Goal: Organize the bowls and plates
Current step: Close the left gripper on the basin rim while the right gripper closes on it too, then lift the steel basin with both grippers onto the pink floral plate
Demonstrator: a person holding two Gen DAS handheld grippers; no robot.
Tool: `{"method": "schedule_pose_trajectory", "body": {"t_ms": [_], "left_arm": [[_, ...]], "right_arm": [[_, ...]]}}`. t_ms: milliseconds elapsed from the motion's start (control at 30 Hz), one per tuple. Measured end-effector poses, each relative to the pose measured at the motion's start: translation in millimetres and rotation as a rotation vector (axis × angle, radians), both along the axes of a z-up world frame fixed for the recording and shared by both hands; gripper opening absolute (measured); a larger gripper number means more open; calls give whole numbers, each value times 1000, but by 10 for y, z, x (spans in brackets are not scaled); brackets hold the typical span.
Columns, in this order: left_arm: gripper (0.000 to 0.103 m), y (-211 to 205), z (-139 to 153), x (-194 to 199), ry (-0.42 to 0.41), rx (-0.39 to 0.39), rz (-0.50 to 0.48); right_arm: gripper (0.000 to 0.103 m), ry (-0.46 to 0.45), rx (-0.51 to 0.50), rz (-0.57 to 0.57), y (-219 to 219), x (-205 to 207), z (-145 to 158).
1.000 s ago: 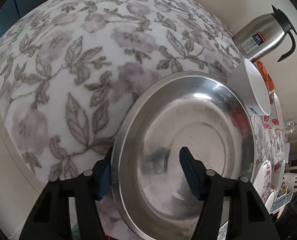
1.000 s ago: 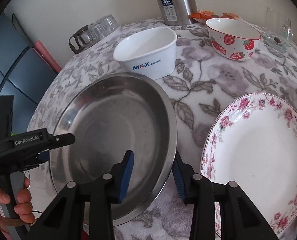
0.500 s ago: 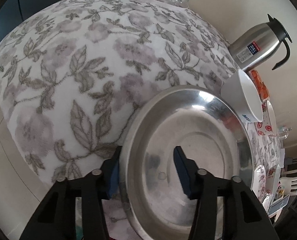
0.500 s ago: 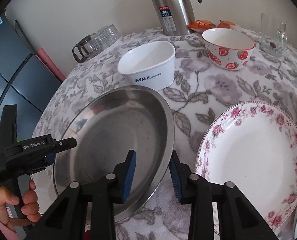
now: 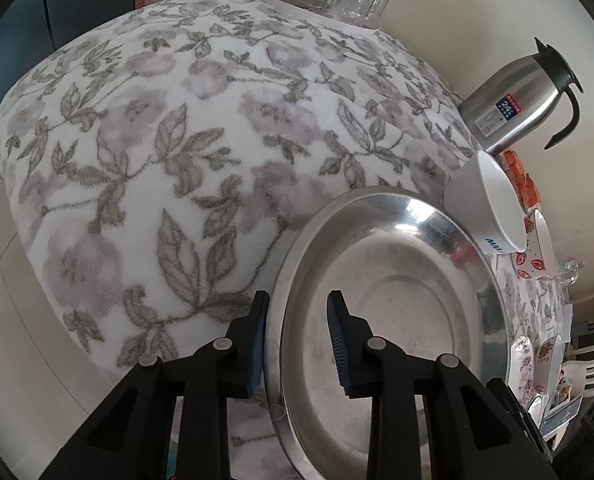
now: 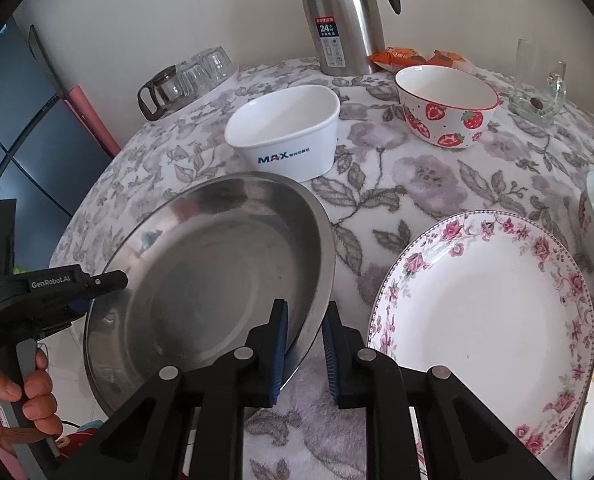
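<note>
Both grippers — left [image 5: 297, 332] and right [image 6: 305, 340] — straddle one steel plate's [image 6: 217, 264] rim, jaws not visibly clamped; two bowls behind.

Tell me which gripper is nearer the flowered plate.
Right. The right gripper straddles the steel plate's rim just beside the flowered plate; the left gripper straddles the steel plate's opposite rim.

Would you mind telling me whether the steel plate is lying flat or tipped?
Tipped: the steel plate has its near rim raised between both claws, right claw and left claw, above the tablecloth.
</note>
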State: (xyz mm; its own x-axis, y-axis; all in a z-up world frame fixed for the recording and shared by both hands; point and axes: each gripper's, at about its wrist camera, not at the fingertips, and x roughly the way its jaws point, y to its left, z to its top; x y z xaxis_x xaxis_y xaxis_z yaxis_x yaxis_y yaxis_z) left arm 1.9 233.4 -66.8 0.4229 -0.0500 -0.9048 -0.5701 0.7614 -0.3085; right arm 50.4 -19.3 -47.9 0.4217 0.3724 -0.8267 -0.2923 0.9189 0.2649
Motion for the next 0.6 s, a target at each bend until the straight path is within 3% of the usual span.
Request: {"method": "schedule_pose_trajectory", "body": {"t_ms": [267, 600], "left_arm": [[30, -145, 215, -11, -78, 8, -35], [30, -380, 448, -63, -147, 13, -85]], "right_arm": [[18, -7, 48, -42, -185, -53, 144], [19, -79, 77, -64, -464, -221, 422]]}}
